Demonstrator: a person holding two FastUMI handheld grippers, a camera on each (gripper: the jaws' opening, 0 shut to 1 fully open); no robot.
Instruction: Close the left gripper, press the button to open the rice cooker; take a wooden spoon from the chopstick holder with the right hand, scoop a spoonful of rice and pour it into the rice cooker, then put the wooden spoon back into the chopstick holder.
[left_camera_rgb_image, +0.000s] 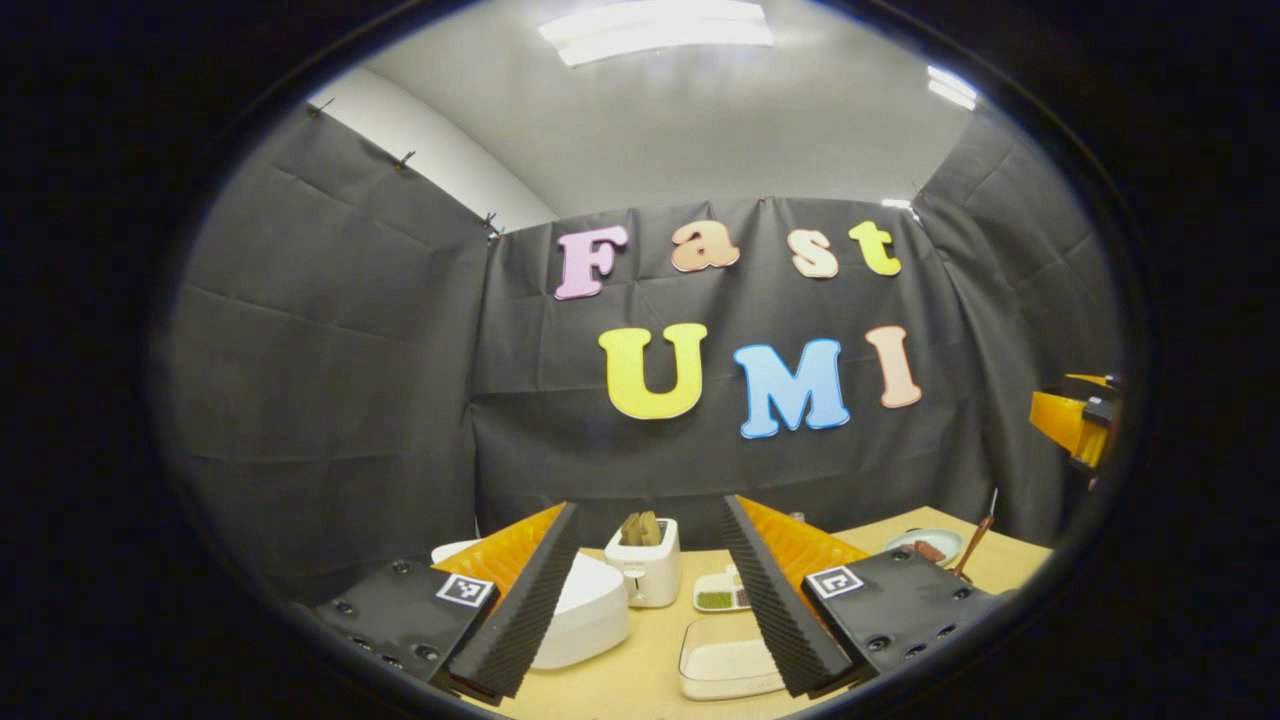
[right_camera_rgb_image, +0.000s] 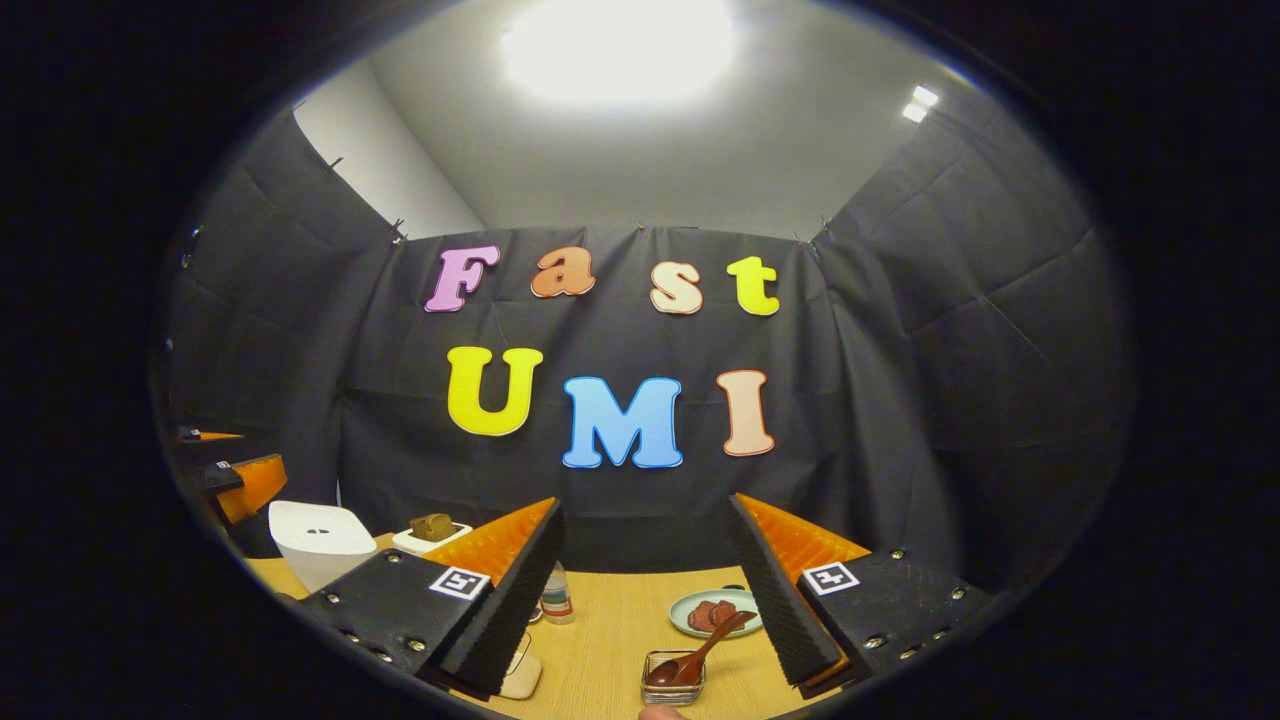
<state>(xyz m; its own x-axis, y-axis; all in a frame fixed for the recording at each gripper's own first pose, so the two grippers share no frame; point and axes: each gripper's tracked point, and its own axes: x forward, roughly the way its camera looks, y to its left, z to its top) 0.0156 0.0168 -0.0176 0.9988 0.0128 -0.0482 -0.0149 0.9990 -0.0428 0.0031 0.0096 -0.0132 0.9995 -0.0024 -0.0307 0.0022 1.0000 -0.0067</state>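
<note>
The left gripper (left_camera_rgb_image: 650, 600) fingers are hanging spread (not yet closed for pressing), the rice cooker (left_camera_rgb_image: 575, 615) sitting just beyond its left finger. The right gripper (right_camera_rgb_image: 648, 600) is gaping too, the wooden spoon (right_camera_rgb_image: 695, 655) leaning between its fingers.

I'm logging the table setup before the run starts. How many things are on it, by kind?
Appliances: 2, closed white rice cooker, white toaster.
Dishes and holders: 4, clear rectangular rice container, small white tray, pale green round plate, clear chopstick holder.
Utensils: 1, wooden spoon.
Bottles: 1, small bottle.
Total: 8.
</note>
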